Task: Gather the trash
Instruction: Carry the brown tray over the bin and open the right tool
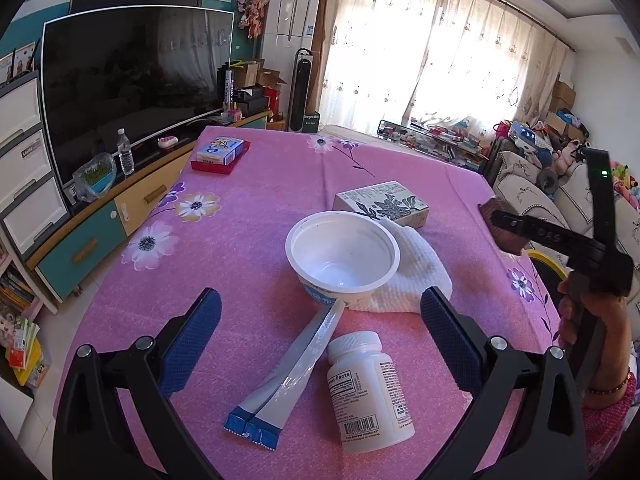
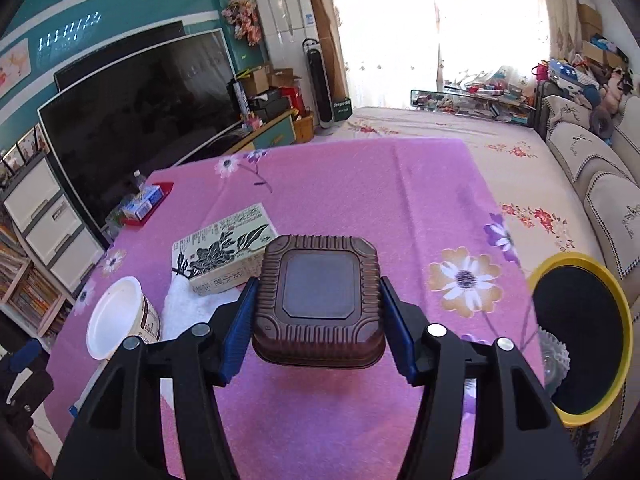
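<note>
On the counter [image 1: 248,208], the cup [image 1: 343,258] stands in the middle, partly on a cloth [image 1: 416,276] that spreads to its right. Behind the cloth lies a printed box [image 1: 382,204]. In front of the cup a flattened tube [image 1: 288,364] lies with its tip touching the cup, and a bottle [image 1: 368,384] lies on its side just right of the tube. A tray [image 1: 220,160] holding a small box sits at the far left corner. Off the counter's right edge stands a bin [image 2: 580,336].

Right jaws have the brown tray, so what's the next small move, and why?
Probably swing the right gripper rightward over the yellow-rimmed bin and release there. The brown ribbed tray is clamped between its jaws and seems clear of the pink tablecloth, and the bin stands open just past the table's right edge.
</note>
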